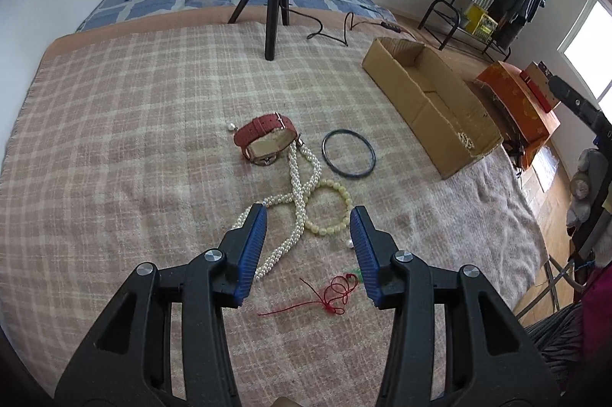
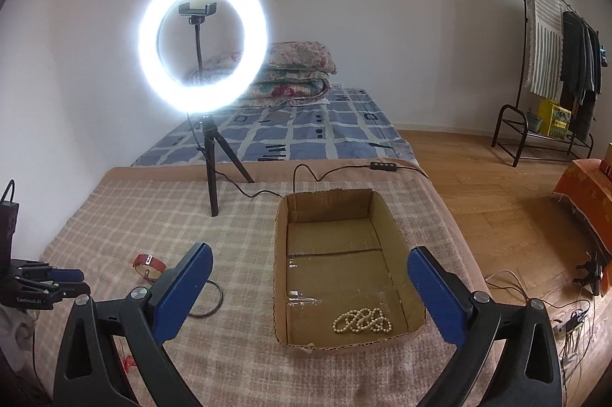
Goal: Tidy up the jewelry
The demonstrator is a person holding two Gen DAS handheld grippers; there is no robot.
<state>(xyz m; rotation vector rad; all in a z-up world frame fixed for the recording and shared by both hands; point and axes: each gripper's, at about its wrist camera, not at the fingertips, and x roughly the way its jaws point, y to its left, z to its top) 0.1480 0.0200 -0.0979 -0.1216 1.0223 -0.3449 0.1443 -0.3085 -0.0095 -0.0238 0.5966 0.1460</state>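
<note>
Sorting is under way: one pearl strand (image 2: 362, 320) lies in the cardboard box (image 2: 281, 254), under the released, empty right hand-held gripper (image 2: 310, 279). Left hand-held gripper (image 1: 309, 215), jaws apart, straddles the twisted pearl necklace (image 1: 296, 192) on the blanket (image 1: 114, 139). Next move likely requires closing on those pearls.

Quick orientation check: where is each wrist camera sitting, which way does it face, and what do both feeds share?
Left wrist: rides the left tongs, angled down at the twisted pearl necklace, red watch and dark bangle; its open blue fingers show.
Right wrist: rides the open right tongs, facing the cardboard box holding a pearl strand, ring light behind; left tongs at its left edge.
Shared: box, watch, bangle, tripod, checked blanket.
</note>
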